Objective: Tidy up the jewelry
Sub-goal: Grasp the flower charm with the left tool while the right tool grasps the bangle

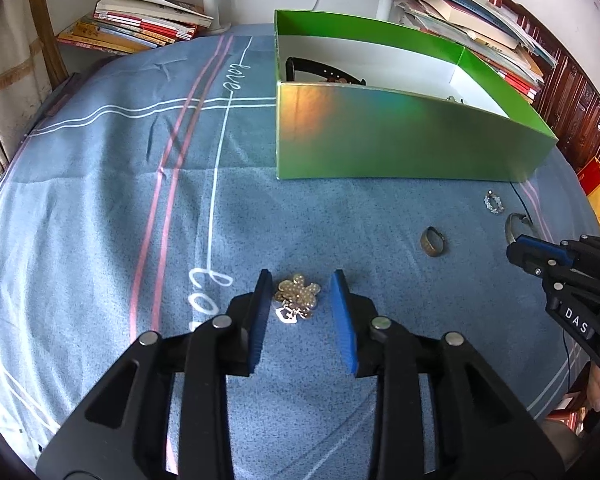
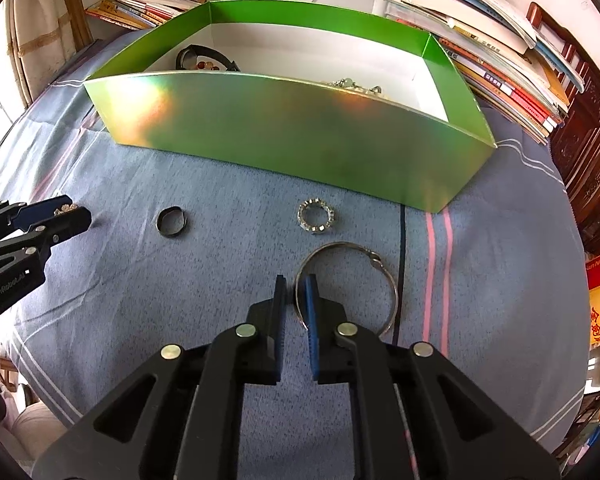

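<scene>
Pearl brooch (image 1: 297,297) between parted left tongs (image 1: 300,280); right tongs (image 2: 296,286) pinch bangle (image 2: 348,280)

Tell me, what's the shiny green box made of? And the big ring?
The green box looks like thin cardboard with a glossy foil coating: rainbow glare outside, plain white inside. The big ring looks like polished metal: thin, silvery, with a small clasp. The right gripper pinches it.

Four pieces lie loose on the surface: one bead brooch (image 1: 298,298), one dark ring (image 2: 172,222), one crystal ring (image 2: 316,216) and one wire hoop (image 2: 346,286). There is one green box (image 2: 292,136). Two hand-held grippers are present, left (image 1: 302,294) and right (image 2: 296,294).
</scene>
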The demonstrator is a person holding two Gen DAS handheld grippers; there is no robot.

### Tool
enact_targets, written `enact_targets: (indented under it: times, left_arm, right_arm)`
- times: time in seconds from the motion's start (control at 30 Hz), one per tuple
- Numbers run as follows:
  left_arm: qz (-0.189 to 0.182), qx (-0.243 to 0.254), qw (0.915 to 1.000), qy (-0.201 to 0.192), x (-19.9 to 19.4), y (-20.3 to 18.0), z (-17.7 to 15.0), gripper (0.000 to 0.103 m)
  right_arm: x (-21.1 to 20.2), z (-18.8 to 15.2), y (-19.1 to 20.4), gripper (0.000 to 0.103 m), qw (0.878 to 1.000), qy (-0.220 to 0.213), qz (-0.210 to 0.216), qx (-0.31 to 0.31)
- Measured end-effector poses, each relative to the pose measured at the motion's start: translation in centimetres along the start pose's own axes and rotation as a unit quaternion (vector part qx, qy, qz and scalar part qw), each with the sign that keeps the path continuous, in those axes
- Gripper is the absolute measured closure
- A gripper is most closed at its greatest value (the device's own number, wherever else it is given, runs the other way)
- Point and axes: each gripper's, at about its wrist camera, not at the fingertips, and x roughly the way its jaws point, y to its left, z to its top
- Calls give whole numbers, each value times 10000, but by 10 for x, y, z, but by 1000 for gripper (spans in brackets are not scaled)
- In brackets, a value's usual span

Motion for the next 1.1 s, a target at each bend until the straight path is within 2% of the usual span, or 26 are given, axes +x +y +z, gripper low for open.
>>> enact_targets:
  times: [0.2,0.27,0.53,1.1]
  left_arm:
    - [17,-9,10000,32,-1,4,-1,71]
    - [75,-1,10000,61,-2,3,-2,76]
    - [214,140,9997,48,-5,-10,-4,76]
    - [165,176,9997,82,-1,-11,-4,73]
  right_arm:
    - [-2,-4,0,91,10000,-10,16,-23]
    - [-2,-4,-1,91,10000,-12,35,-17]
    - [-3,-7,-2,91,10000,-42,50,-52]
    - [-3,-7,-1,91,10000,-53,-17,-36]
